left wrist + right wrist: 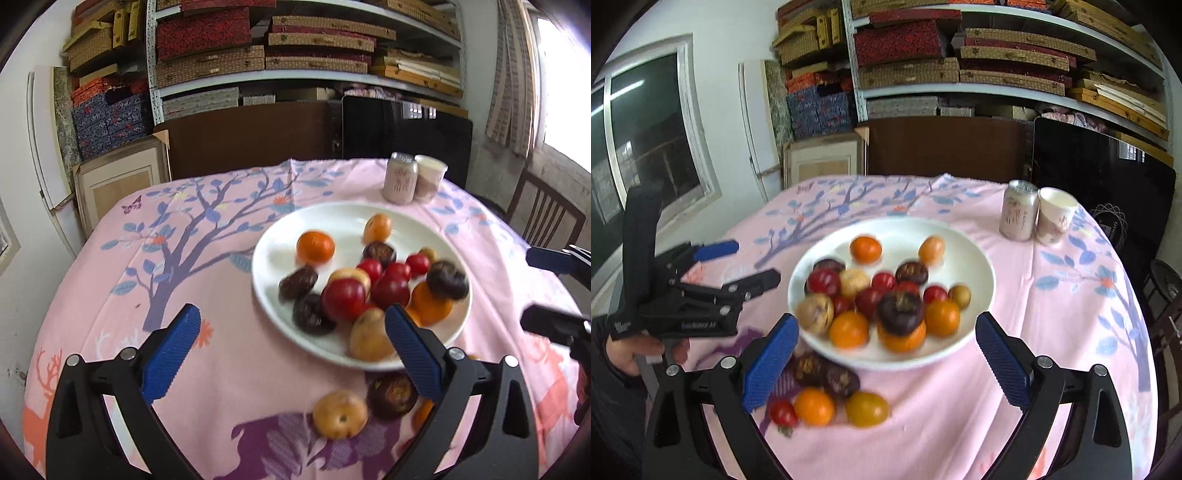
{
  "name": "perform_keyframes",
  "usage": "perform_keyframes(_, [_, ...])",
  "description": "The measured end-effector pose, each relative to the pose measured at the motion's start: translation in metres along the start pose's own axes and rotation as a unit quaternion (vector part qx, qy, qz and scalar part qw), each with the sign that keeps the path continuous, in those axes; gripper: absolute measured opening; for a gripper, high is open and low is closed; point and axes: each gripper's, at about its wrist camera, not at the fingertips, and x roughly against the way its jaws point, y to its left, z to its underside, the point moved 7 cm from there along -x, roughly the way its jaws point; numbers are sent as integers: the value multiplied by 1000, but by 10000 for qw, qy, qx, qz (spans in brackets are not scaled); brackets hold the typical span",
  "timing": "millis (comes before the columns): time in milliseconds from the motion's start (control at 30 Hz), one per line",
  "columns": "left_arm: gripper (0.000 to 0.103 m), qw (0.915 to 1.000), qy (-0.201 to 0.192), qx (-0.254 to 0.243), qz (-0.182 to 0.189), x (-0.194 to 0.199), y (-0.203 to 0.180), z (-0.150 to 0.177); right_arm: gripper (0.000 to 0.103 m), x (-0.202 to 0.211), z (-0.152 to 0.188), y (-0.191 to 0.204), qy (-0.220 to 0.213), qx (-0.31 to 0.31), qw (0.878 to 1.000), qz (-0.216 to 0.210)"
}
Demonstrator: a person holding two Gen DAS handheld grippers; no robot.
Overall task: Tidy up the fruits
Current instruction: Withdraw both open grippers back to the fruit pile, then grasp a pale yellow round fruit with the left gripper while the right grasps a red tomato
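Left wrist view shows the left tongs (291,325) spread wide with nothing between the blue pads, hanging over the pink cloth (207,236) on the worktop. Right of them sits the white plate (273,258), piled with orange, red, dark and tan fruits. Some fruits are still off the plate, on the cloth just below its near rim: a tan fruit (340,414) and a dark fruit (392,396) beside it. Far back on the right stand a pink can (400,178) and a paper cup (429,177), touching or nearly so. In the right wrist view, a hand (631,350) at the far left holds the left tool. The right tongs (886,332) are also spread wide and hold nothing. Below the plate's near rim lie two dark fruits (827,373), a small red fruit (783,412), an orange fruit (814,407) and a yellow fruit (867,409), all close together. I think the step now is getting ready to pick up one loose fruit. The next move calls for lowering one pair of tongs around a single fruit, closing gently so it does not roll or squash, then lifting it over the rim onto the plate. The loose fruits sit so close that a neighbour could get bumped.
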Motion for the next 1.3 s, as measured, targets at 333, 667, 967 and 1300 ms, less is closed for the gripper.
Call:
perform_keyframes(333, [98,9963,535,-671,-76,-10,-13,59,97,-25,65,70,773,639,9948,-197])
perform_keyframes(667, [98,9933,948,-504,424,-34,-22,73,97,-47,82,86,1005,470,9938,-82])
perform_keyframes(967, [46,9913,1117,-340,601,-42,-20,74,65,-48,80,85,935,593,9936,222])
perform_keyframes(1300, [39,9920,1047,-565,415,-30,-23,79,31,-31,78,97,735,734,9945,-117])
